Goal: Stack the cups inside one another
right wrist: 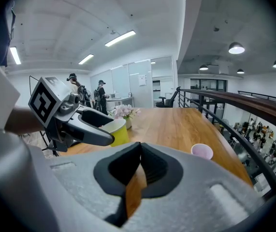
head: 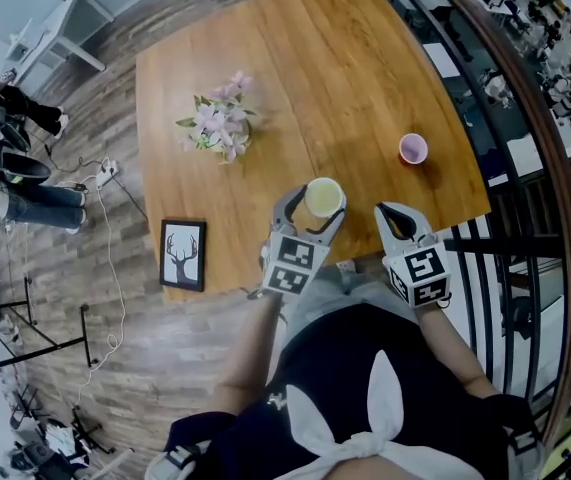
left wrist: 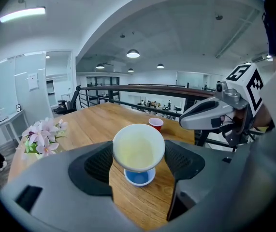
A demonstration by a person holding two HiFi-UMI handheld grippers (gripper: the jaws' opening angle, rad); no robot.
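Note:
My left gripper point(head: 317, 202) is shut on a yellow cup point(head: 324, 197), which it holds upright over the table's near edge. In the left gripper view the yellow cup point(left wrist: 138, 151) sits between both pads, straight above a blue cup point(left wrist: 138, 177) that stands on the wood. I cannot tell whether the two cups touch. The head view hides the blue cup. A pink-red cup point(head: 413, 149) stands alone further right, also seen as the small cup point(right wrist: 202, 151) in the right gripper view. My right gripper point(head: 390, 211) hovers beside the left one, shut and empty point(right wrist: 137, 153).
A vase of pink flowers point(head: 220, 128) stands mid-table on the wooden table point(head: 345, 58). A framed deer picture point(head: 183, 254) lies at the near left corner. A railing point(head: 525, 128) runs along the right side. People stand far off at the left.

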